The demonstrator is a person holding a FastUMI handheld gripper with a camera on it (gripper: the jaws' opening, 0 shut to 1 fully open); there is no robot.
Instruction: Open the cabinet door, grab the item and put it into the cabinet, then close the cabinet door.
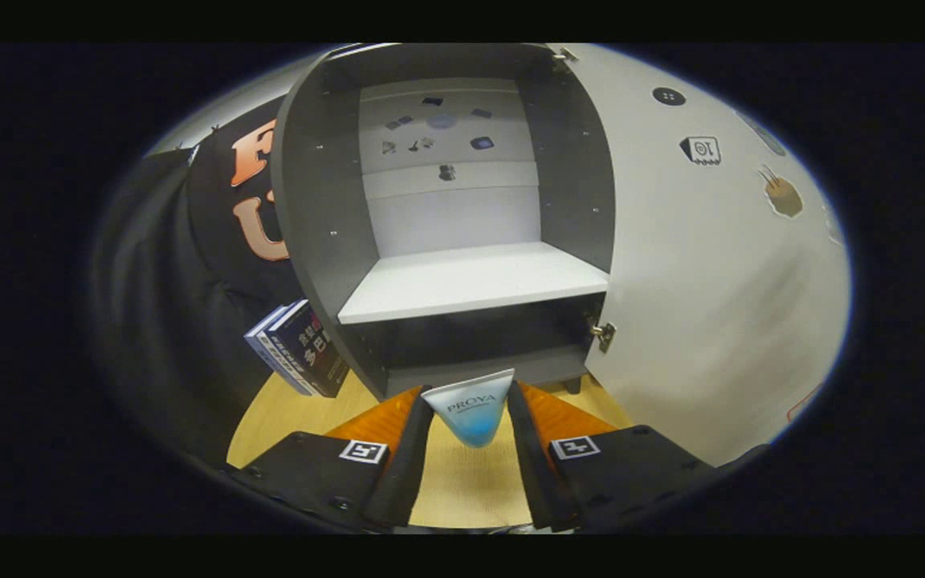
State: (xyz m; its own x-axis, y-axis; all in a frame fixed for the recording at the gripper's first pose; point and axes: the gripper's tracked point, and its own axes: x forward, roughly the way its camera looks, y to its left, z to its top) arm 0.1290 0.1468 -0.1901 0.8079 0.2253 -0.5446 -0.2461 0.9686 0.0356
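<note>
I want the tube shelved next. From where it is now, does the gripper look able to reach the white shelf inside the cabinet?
Probably yes. The door is swung wide, the white shelf lies bare straight ahead, and nothing stands between it and the gripper, whose jaws are shut on the tube.

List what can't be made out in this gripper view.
- Lower end of the white and blue tube held in the gripper: hidden between the fingers.
- Small dark items on the grey cabinet's back wall: too small to identify.
- Space under the white shelf: in shadow.
- Stacked books: partly hidden behind the cabinet's side.
- Open white door: far edge cut off.
</note>
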